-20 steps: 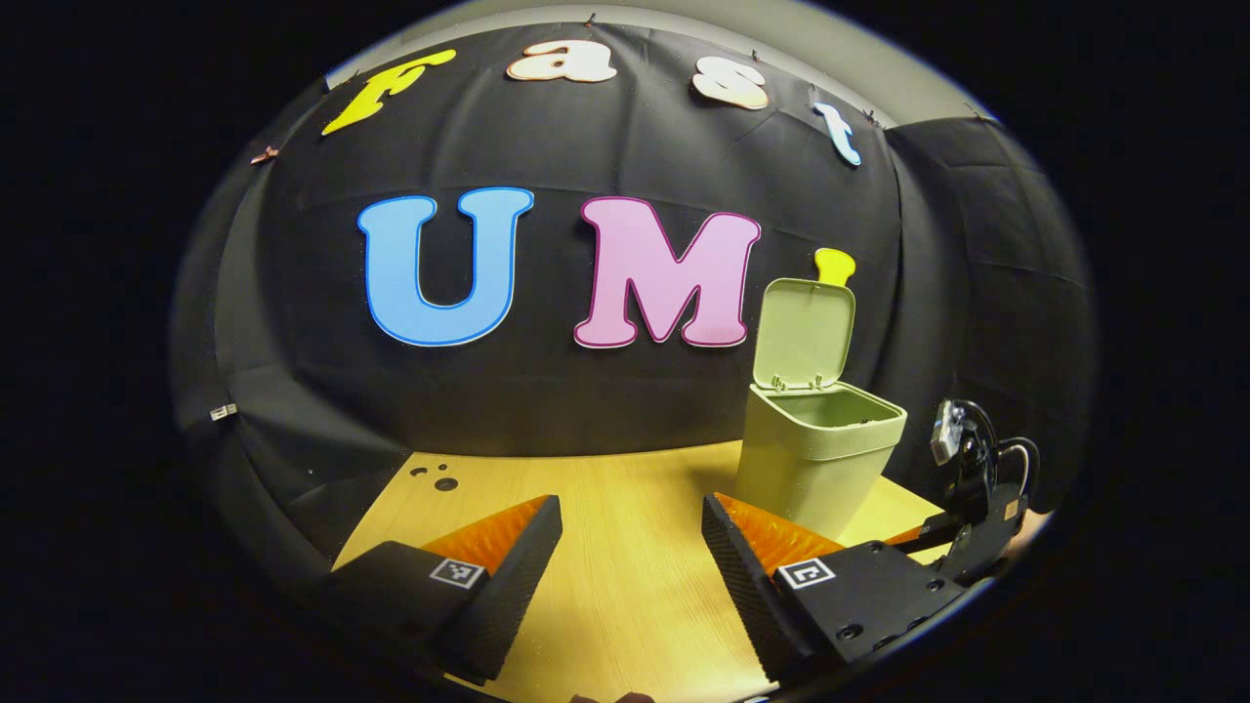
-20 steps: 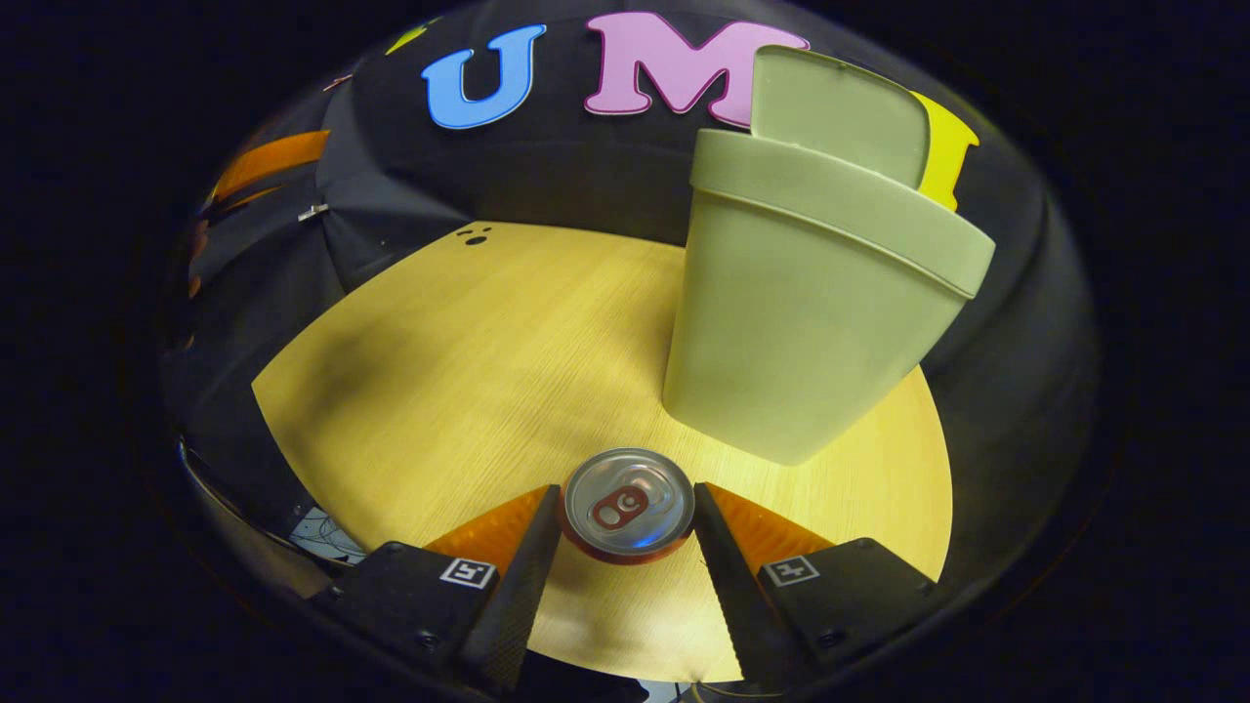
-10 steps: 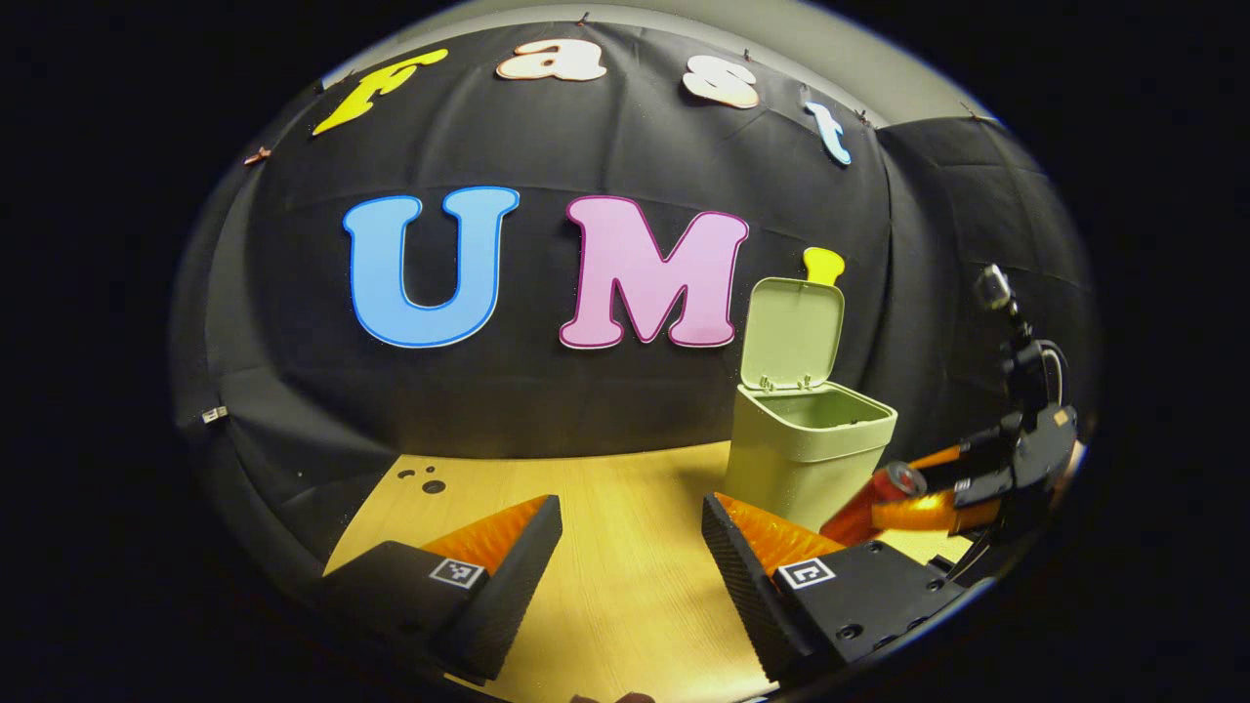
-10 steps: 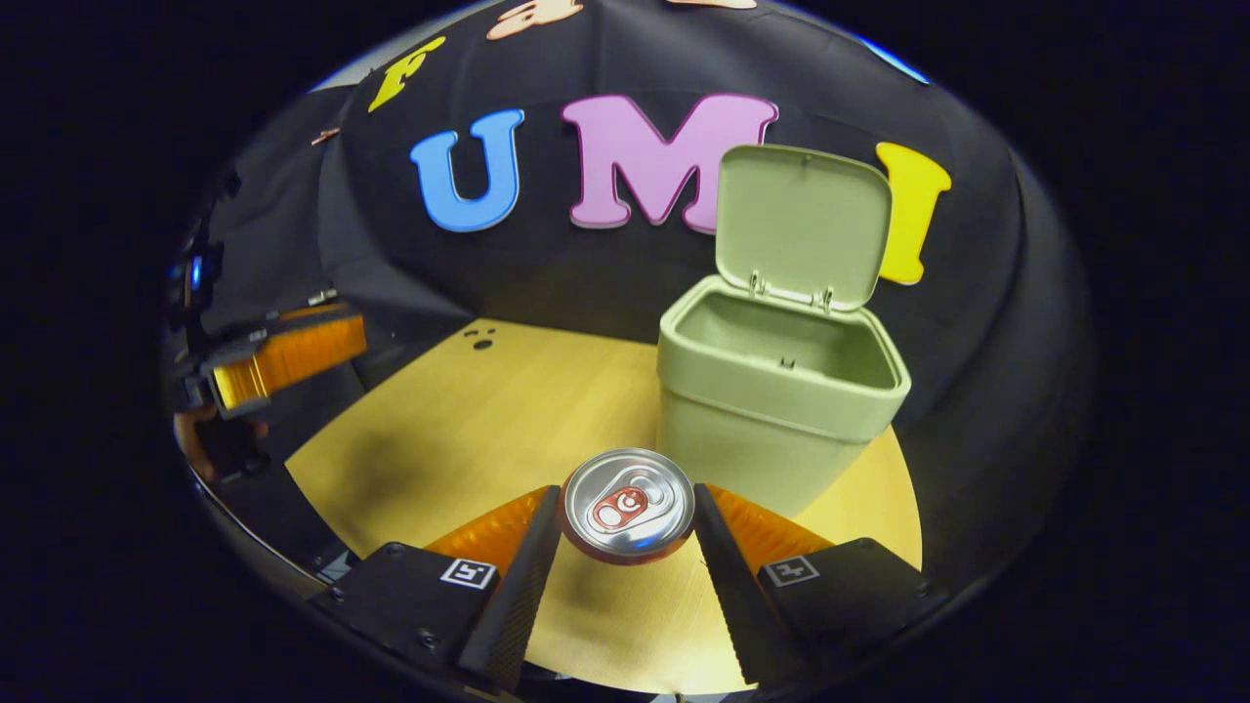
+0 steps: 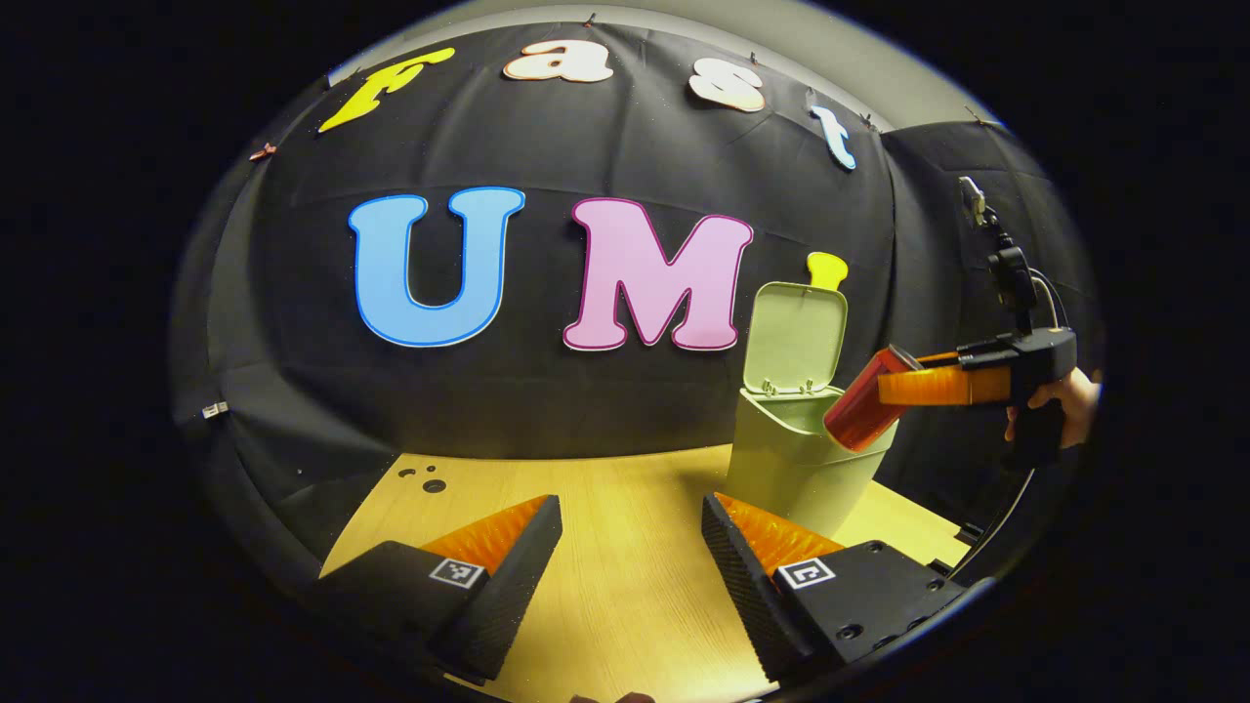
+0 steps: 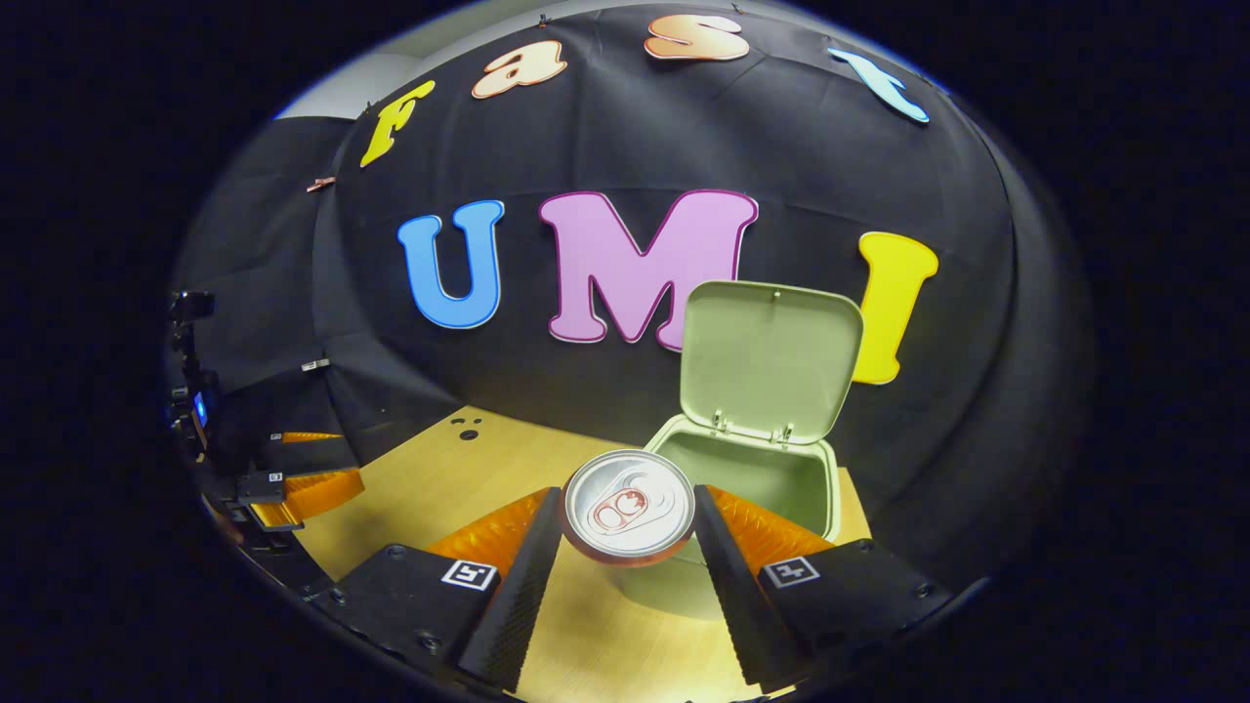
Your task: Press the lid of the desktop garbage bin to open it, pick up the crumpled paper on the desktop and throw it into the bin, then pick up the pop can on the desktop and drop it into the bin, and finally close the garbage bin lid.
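In the right gripper view, the right hand-held gripper (image 6: 626,517) pinches the pop can (image 6: 628,505) between its two fingers, one pressing on each side, and the can's silver top with the pull tab faces the camera. The can is in the air, just in front of the mouth of the green garbage bin (image 6: 771,478), which stands on the wooden bench (image 6: 459,469) with its lid (image 6: 771,359) raised upright at the back. The left gripper view shows the same can (image 5: 864,400) from the side, red and tilted, held above the bin's (image 5: 796,469) near rim, and a hand (image 5: 1060,400) grips the handle of that tool. The left hand-held gripper (image 5: 632,547) is spread apart with nothing between its fingers, low over the bench (image 5: 625,586), left of the bin. The crumpled paper cannot be seen, and whether it lies inside the bin cannot be told
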Motion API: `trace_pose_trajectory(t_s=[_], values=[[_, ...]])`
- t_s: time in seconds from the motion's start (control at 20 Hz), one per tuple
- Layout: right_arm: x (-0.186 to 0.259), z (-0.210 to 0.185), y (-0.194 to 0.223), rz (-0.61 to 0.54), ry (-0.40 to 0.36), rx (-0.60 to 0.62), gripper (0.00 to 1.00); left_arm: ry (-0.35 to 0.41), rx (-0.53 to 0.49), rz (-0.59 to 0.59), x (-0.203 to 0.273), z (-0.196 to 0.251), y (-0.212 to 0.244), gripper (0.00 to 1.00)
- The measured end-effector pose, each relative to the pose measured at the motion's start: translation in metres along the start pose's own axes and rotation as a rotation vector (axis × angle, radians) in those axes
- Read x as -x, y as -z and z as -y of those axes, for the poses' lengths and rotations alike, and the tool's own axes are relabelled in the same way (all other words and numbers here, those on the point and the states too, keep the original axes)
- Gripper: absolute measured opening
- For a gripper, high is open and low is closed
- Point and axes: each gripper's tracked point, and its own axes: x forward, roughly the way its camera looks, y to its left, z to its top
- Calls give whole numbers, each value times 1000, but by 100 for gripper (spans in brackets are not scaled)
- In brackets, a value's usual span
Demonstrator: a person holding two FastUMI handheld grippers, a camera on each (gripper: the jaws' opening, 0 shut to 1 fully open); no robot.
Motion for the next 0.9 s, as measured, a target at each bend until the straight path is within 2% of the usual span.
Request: trace_pose_trajectory(t_s=[0.15, 0.3, 0.35, 0.45, 0.5, 0.9], values=[[-4, 26, -22, 34, 51, 2, 83, -9, 7, 3, 2, -4, -1, 94], [-15, 56, -26, 27, 111, -20, 83, -19, 12, -2, 2, -9, 1, 94], [-19, 64, -25, 20, 126, -32, 83, -21, 13, -4, 2, -9, 0, 98], [-26, 80, -19, 2, 153, -51, 83, -22, 15, -6, 2, -11, 2, 98], [-31, 86, -15, -8, 163, -48, 83, -23, 15, -6, 1, -11, 2, 94], [-53, 125, 28, -146, 245, -7, 83, -21, 14, -12, -5, -13, 3, 94]])
